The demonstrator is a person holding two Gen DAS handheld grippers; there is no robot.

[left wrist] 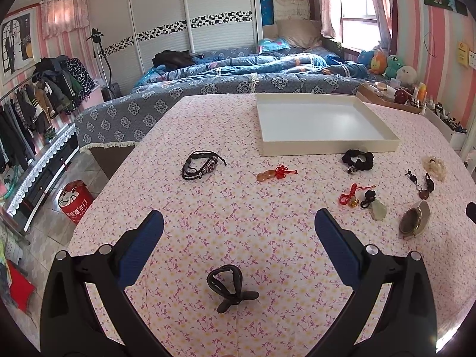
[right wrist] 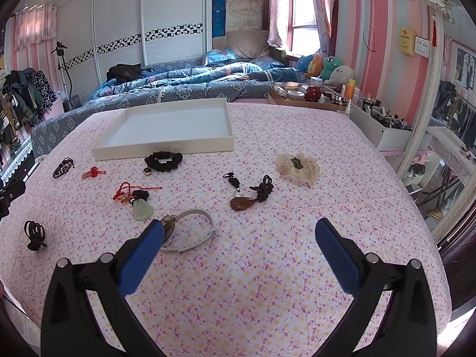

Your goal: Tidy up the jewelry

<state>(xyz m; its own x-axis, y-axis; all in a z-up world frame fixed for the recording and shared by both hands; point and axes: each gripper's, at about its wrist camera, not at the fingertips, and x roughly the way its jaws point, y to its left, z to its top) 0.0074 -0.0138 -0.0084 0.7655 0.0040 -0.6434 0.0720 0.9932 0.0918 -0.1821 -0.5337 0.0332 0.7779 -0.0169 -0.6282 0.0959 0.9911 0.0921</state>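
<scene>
A white tray (left wrist: 327, 145) sits empty at the table's far side; it also shows in the right wrist view (right wrist: 166, 148). Jewelry lies scattered on the pink floral cloth: a black hair tie (left wrist: 229, 287) low between my open left gripper's (left wrist: 239, 220) fingers, a black bracelet (left wrist: 200, 165), an amber pendant with red knot (left wrist: 275, 174), a black scrunchie (left wrist: 358, 160). My right gripper (right wrist: 239, 229) is open and empty; a white-strap watch (right wrist: 193, 232) lies by its left finger, with a jade pendant (right wrist: 142, 208), a brown pendant (right wrist: 242, 202) and a cream scrunchie (right wrist: 299, 165) beyond.
A bed with blue bedding (left wrist: 238, 71) lies behind the table. A wooden tray of cosmetics (right wrist: 309, 95) and a white organizer (right wrist: 383, 131) stand at the back right. A clothes rack (left wrist: 29, 113) and a red tin (left wrist: 76, 200) are off the table's left edge.
</scene>
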